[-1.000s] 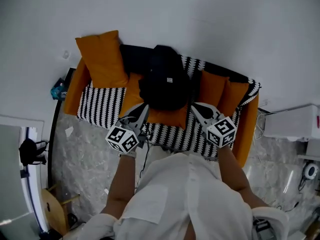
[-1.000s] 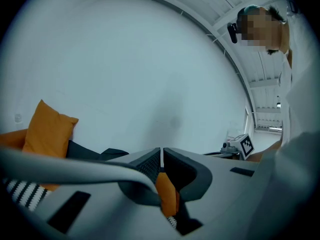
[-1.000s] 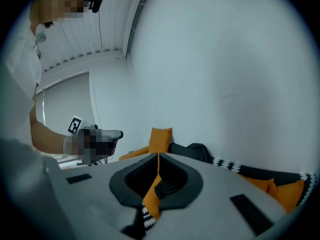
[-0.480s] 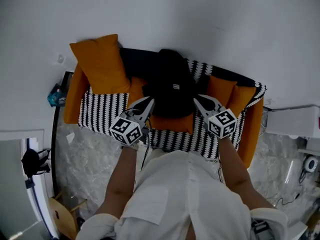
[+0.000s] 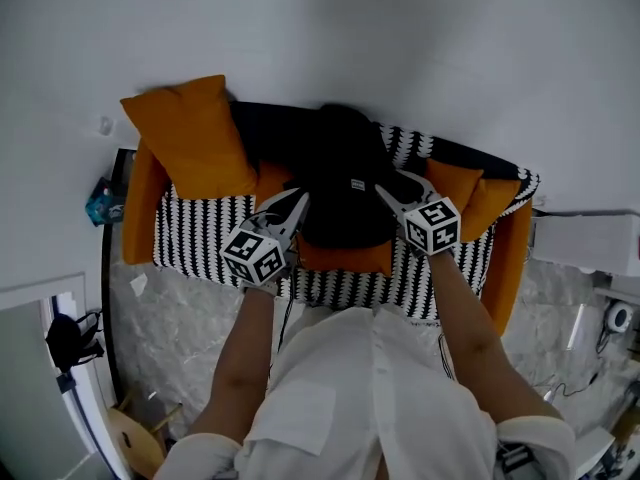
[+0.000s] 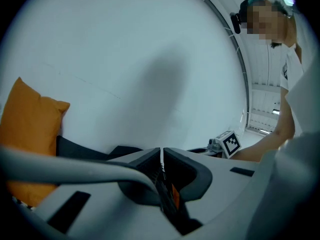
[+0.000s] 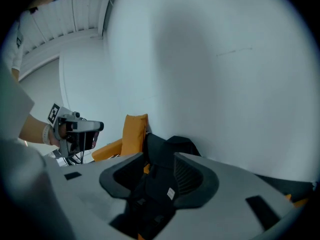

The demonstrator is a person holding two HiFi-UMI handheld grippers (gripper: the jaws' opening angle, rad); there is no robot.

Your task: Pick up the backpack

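Note:
The black backpack (image 5: 345, 173) stands upright on the middle of an orange sofa (image 5: 139, 208), against the wall. My left gripper (image 5: 293, 206) is at the backpack's left flank, shut and empty, its jaws meeting edge to edge in the left gripper view (image 6: 161, 153). My right gripper (image 5: 388, 190) is at the backpack's right flank with its jaws opening. In the right gripper view (image 7: 159, 170) the backpack (image 7: 165, 189) with its small white label shows through the gap, and neither pad presses on it.
A black-and-white striped throw (image 5: 200, 226) covers the seat. A large orange cushion (image 5: 185, 138) leans at the left and smaller orange cushions (image 5: 470, 193) at the right. A white cabinet (image 5: 590, 243) stands to the right, a teal object (image 5: 100, 203) to the left, a wooden chair (image 5: 135, 438) nearer.
Both grippers have moved forward and down to the backpack's sides. The right gripper's jaws have parted; the left's stay together.

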